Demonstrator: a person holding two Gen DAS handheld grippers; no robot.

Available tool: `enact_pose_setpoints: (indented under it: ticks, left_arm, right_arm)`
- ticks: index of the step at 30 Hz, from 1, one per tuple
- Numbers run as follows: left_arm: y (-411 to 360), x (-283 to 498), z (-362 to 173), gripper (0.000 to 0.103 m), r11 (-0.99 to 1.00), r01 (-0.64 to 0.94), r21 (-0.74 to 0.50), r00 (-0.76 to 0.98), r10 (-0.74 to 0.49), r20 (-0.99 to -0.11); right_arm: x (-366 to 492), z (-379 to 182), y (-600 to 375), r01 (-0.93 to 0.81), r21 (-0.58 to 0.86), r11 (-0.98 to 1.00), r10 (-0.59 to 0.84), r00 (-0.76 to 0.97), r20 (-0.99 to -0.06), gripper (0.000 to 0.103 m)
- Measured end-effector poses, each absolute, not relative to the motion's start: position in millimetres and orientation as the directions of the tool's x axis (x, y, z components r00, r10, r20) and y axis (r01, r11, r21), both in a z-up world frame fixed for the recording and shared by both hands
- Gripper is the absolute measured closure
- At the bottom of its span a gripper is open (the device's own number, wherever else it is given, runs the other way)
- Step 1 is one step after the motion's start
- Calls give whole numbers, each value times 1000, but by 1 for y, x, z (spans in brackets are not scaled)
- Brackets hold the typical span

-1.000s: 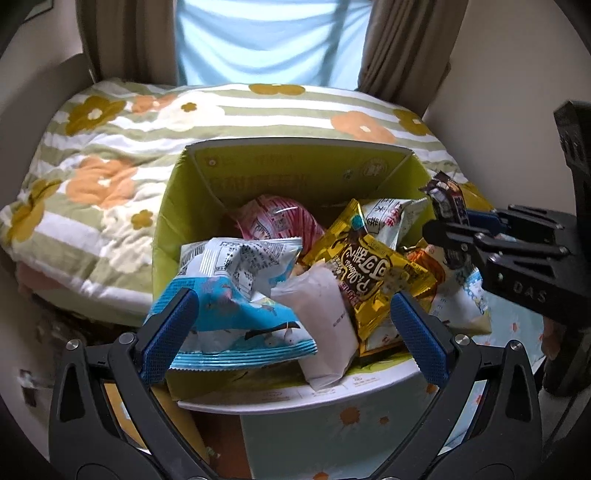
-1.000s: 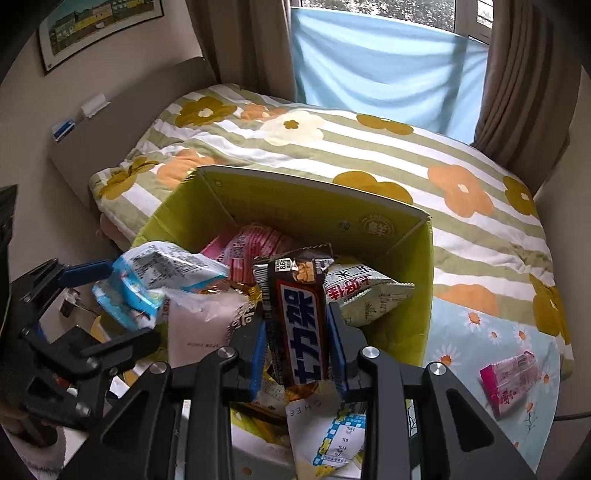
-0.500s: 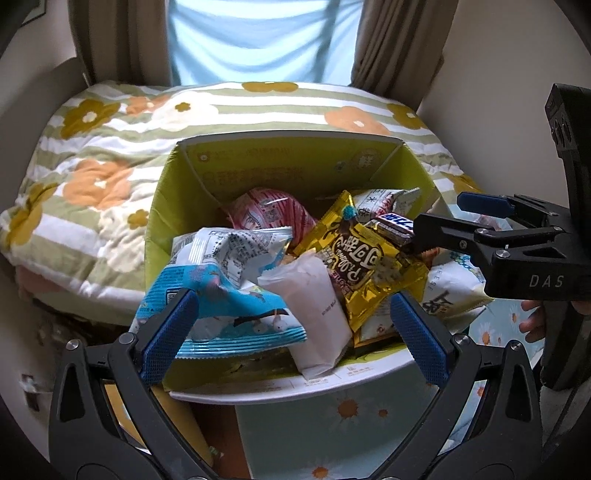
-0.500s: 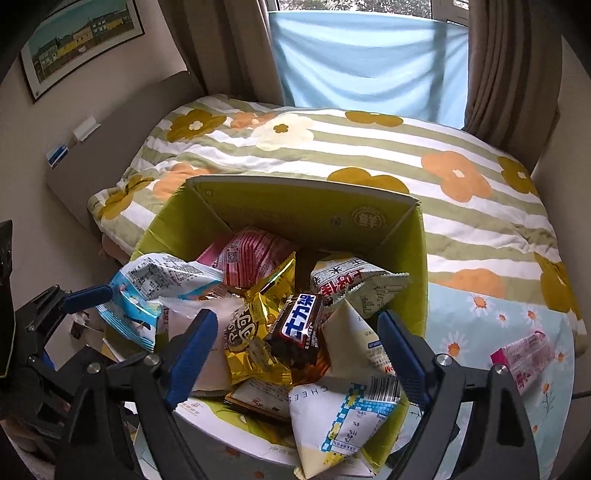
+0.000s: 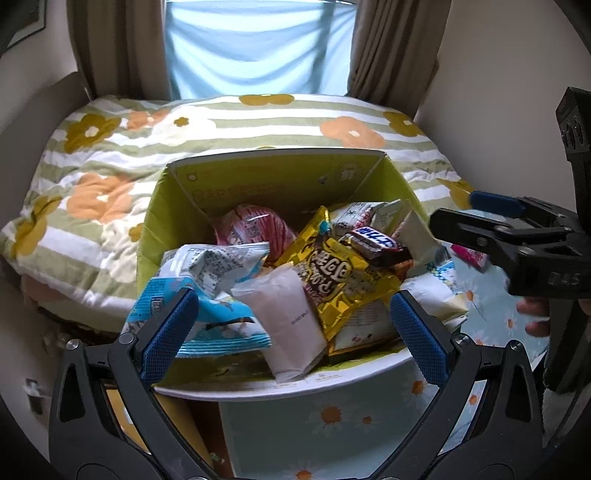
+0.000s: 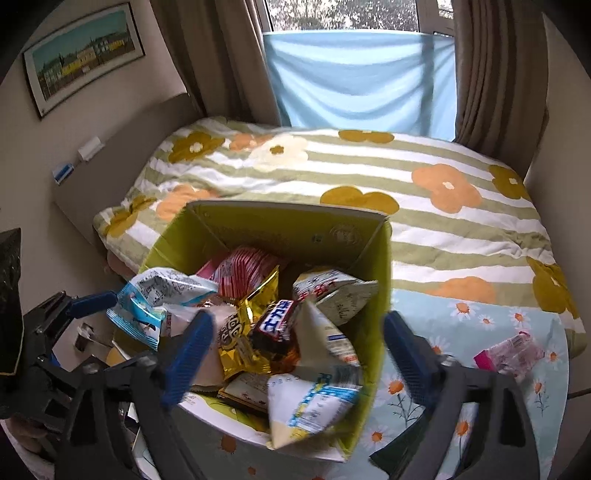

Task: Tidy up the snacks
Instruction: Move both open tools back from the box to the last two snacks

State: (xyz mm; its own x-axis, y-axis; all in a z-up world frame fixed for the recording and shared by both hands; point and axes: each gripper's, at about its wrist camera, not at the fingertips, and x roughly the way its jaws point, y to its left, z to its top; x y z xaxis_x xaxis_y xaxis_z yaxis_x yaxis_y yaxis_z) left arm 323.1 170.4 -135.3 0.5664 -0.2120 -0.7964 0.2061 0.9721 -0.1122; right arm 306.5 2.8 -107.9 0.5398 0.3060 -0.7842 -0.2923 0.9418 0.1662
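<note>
Chocolate bar [image 6: 276, 320] out of right tongs [image 6: 297, 354], now in box [image 6: 380, 295]; jaws opening

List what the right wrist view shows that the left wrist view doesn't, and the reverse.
Right wrist only: a framed picture on the wall and trees beyond the window. Left wrist only: a hand holding the right gripper, whose jaws are opening with nothing between them. Both: the green box of snacks, the chocolate bar on top, the floral bed, and the pink packet outside the box.

Right gripper [image 5: 491, 210] body: "DAS" — seen inverted.
Chocolate bar [image 6: 277, 321] wrapper: white Chinese characters on blue — between the jaws.
Cream packet [image 6: 314, 402]: "CHEE".
</note>
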Motion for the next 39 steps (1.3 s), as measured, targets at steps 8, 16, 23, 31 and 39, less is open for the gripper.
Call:
enact_pose_setpoints:
  ticks: [8,16,23,31,39]
  left_arm:
    - [107,310,-124,1,973,203,-106,576,-206,-791]
    - [14,294,-120,1,964,239,-115,569,-235,-788]
    - [-51,281,-124,1,959,249,-133,572,-256,-780]
    - [-113,268,-161,1,948,314,-42,515,-207,-832]
    - [-128,270,-220,1,915,401,-51,373,-214,-903]
  right_arm:
    - [300,-95,-60,-303,174,937,325,576,-750,0]
    - [288,-87,-163,-259,211,943,324,563,-760,0]
    - [273,-92,-240,-249,165,954,285,594,-752,0]
    - [275,-130,-290,-237,111,965,226,539,-811,0]
    - [281,-185,-311,-160,240,958,287,434,-854,0]
